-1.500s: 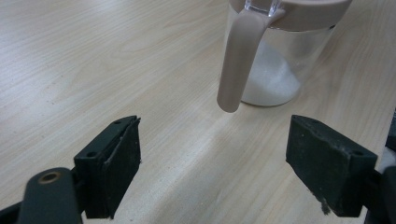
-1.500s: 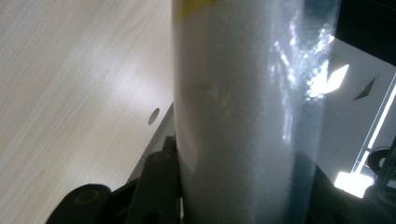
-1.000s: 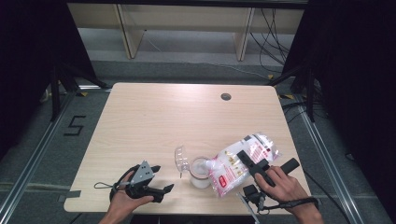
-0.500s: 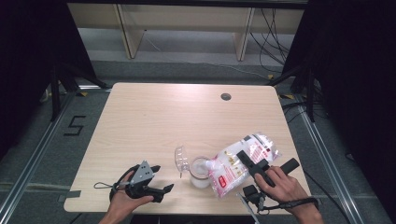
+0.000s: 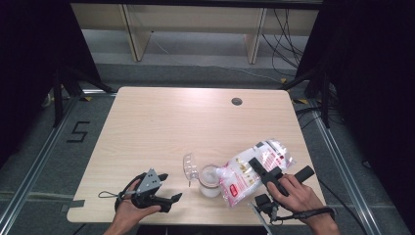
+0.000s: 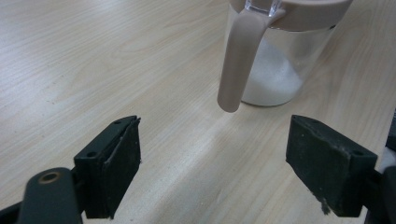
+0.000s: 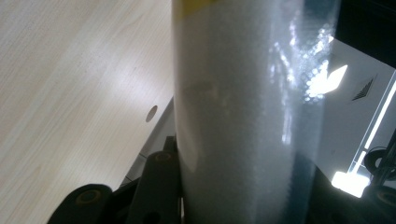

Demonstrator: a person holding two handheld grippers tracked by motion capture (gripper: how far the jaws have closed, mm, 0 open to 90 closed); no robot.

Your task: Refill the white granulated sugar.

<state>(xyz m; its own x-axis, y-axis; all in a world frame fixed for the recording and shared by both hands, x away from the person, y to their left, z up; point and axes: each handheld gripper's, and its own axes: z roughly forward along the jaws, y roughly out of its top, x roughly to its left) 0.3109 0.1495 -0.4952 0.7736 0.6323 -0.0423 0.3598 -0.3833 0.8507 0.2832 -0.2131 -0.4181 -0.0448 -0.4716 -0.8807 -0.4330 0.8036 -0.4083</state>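
Note:
A clear jar (image 5: 210, 182) with a beige lid ring stands near the table's front edge, its flip lid (image 5: 190, 166) open to the left and white granules in its bottom. My right gripper (image 5: 262, 170) is shut on a clear plastic bag of white granules (image 5: 254, 164), which is tilted with its lower end over the jar's mouth. In the right gripper view the bag (image 7: 243, 116) stands between the jaws. My left gripper (image 5: 172, 186) rests open on the table left of the jar. Its view shows the jar (image 6: 273, 74) and a beige strip (image 6: 237, 60) ahead of the open pads (image 6: 119, 163).
The light wooden table (image 5: 171, 122) has a round cable hole (image 5: 237, 101) at the back right. Dark curtains flank both sides, and shelving with cables stands beyond the far edge.

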